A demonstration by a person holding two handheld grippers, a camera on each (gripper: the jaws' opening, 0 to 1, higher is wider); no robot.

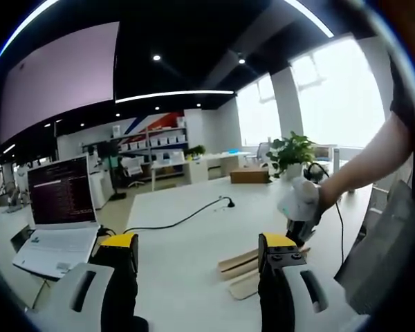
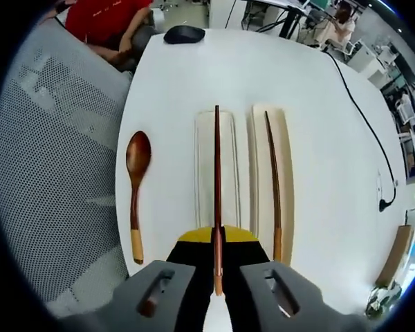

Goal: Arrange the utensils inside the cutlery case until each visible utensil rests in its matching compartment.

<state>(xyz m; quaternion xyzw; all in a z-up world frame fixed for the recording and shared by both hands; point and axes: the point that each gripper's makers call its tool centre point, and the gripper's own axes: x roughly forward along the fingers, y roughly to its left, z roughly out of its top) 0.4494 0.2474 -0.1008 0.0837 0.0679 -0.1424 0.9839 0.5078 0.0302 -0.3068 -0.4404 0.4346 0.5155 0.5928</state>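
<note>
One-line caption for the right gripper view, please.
Right gripper holds a chopstick over the case; second chopstick lies in a tray, wooden spoon on the table.

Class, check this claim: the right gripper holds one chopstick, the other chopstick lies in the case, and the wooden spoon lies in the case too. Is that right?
Not quite. In the right gripper view the wooden spoon lies on the white table, left of the cutlery case, not in it. The rest stands: the right gripper holds one chopstick, and the other chopstick lies in the case.
</note>
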